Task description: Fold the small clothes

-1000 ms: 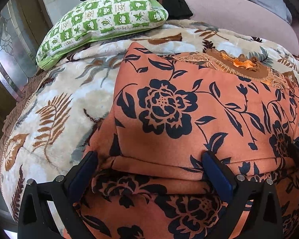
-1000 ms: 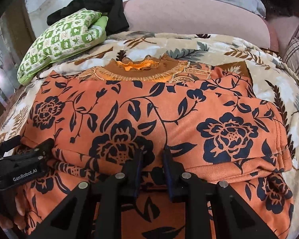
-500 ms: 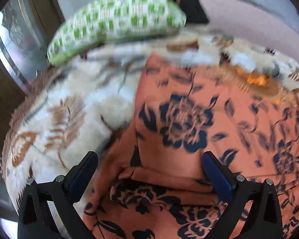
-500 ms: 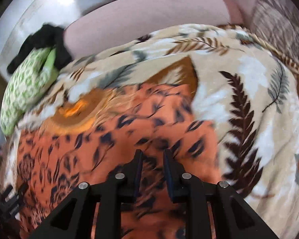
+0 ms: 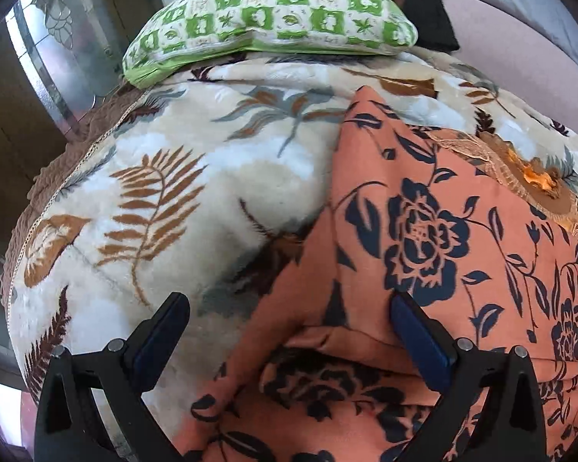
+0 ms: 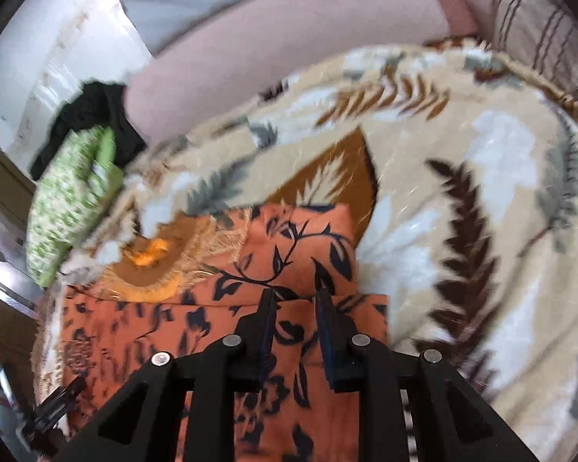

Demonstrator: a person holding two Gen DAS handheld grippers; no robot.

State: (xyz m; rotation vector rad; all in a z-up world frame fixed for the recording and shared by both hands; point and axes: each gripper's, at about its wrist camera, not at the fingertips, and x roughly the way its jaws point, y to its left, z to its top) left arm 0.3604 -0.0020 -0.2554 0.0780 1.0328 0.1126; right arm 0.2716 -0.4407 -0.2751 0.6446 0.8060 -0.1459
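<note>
Folding looks partly done. The orange floral garment (image 5: 462, 238) lies on the leaf-print blanket (image 5: 165, 200) covering the bed, with at least one fold already in it: a doubled edge runs across the cloth just ahead of the left hand-held gripper (image 5: 289, 331), and a lower layer shows beneath it. Its embroidered neckline (image 6: 154, 265) faces the head of the bed, toward the green checked pillow (image 5: 273, 11) and a black cloth (image 6: 92, 115) at that far corner. The left hand-held gripper is spread wide and grips nothing, straddling the garment's left edge. The right hand-held gripper (image 6: 294, 296) has its fingers drawn close over the garment's right side; whether cloth is pinched between them I cannot tell. Judging by the still-broad shape, further folds remain.
</note>
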